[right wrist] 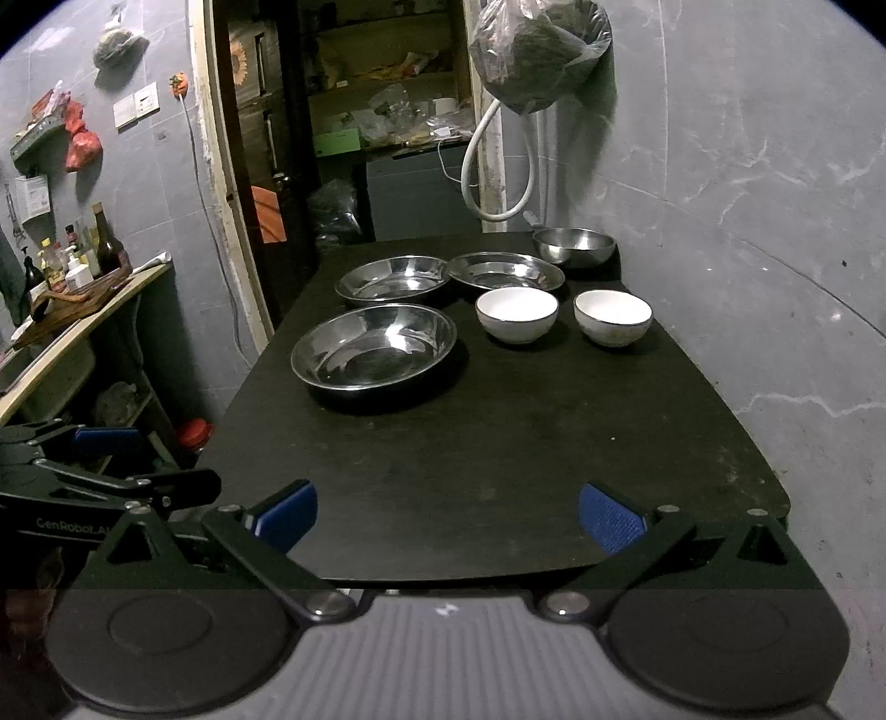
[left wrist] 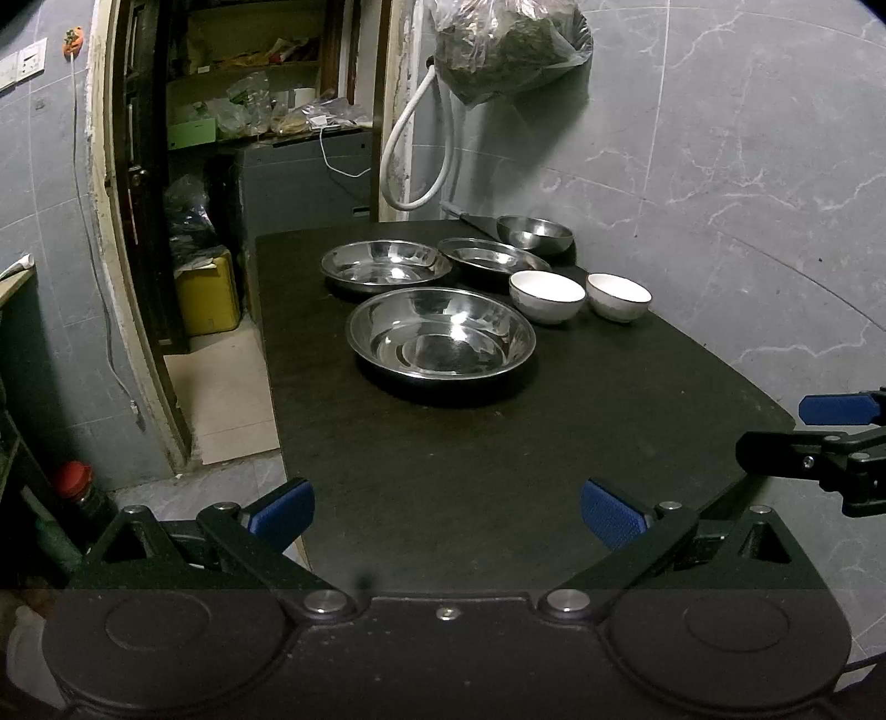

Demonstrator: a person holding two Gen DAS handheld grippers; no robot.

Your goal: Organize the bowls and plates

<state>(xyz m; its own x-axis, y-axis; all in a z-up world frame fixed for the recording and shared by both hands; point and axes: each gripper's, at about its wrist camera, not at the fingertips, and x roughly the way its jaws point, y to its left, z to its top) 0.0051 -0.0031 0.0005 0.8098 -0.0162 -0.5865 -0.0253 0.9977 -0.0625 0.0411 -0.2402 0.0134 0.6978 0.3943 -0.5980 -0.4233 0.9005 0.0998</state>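
Observation:
On the black table (left wrist: 498,454) stand three steel plates: a near one (left wrist: 440,338), a far left one (left wrist: 386,265) and a far right one (left wrist: 493,257). A steel bowl (left wrist: 534,234) sits at the back. Two white bowls (left wrist: 546,296) (left wrist: 618,297) stand side by side at the right. The same dishes show in the right wrist view: near plate (right wrist: 374,346), white bowls (right wrist: 516,314) (right wrist: 612,317), steel bowl (right wrist: 574,246). My left gripper (left wrist: 447,512) is open and empty over the table's near end. My right gripper (right wrist: 447,514) is open and empty at the near edge.
A grey tiled wall (left wrist: 747,194) runs along the table's right side. A doorway with cluttered shelves (left wrist: 266,99) lies behind the table. A plastic bag (left wrist: 509,47) hangs above the far end. A counter with bottles (right wrist: 72,277) stands at the left.

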